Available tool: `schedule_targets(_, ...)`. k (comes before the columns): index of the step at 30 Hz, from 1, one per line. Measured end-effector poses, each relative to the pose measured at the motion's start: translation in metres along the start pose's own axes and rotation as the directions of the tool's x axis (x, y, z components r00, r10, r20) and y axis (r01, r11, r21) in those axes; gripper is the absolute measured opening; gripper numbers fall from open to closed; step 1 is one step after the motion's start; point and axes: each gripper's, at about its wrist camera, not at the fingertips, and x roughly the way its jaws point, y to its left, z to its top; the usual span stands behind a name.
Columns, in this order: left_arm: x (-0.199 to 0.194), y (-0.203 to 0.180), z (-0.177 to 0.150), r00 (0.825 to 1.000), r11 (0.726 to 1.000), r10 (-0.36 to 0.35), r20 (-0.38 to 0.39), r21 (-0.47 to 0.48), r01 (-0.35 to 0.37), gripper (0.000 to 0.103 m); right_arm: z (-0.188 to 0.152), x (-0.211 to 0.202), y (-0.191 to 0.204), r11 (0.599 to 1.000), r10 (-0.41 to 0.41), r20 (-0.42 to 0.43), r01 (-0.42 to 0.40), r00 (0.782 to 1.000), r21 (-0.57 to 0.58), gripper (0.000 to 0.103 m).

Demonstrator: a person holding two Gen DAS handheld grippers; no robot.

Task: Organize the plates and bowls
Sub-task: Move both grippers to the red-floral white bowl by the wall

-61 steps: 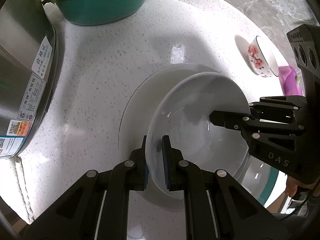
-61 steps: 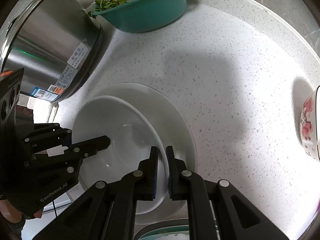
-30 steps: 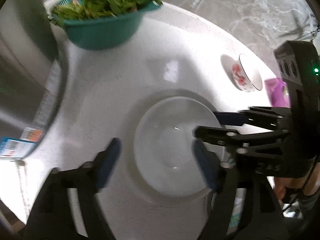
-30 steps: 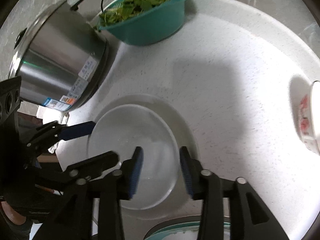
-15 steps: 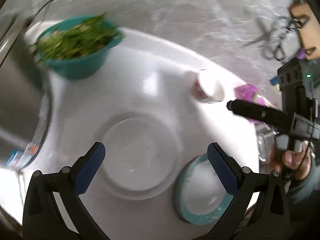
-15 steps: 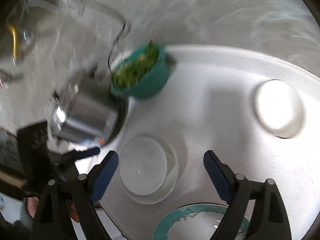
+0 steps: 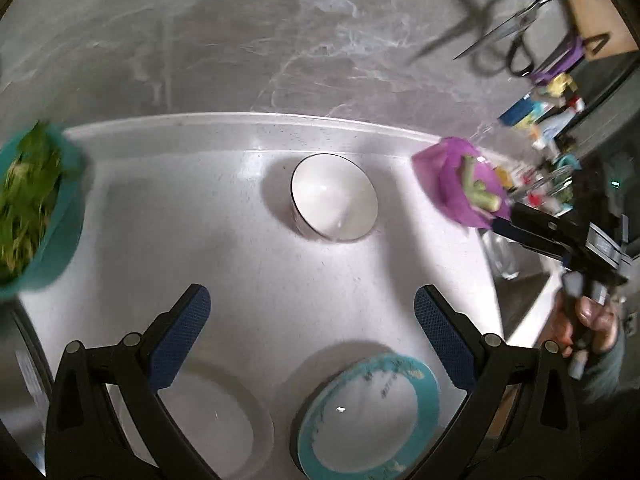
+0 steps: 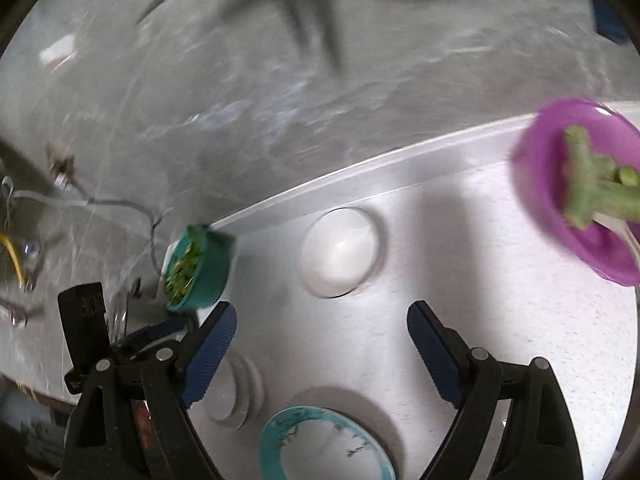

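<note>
Grey marble wall (image 7: 248, 40) behind white speckled counter (image 7: 248, 248).

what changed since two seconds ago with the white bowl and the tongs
Both tongs, left and right, let go of the white bowl's rim, opened wide and pulled up and away. The white bowl now sits nested in the white plate. The teal-rimmed plate and small white bowl stayed put.

No legible text, label, brand or number anywhere; blur hides any print.
</note>
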Motion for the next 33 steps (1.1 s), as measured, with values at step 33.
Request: schedule_targets(33,0.209,0.042,0.089,0.971,0.995,0.087,-0.223,-0.022,-0.094,0.062,0.045,0.160,-0.054,0.999,0.025,-0.228,-0.020,0.973,0.025,0.075)
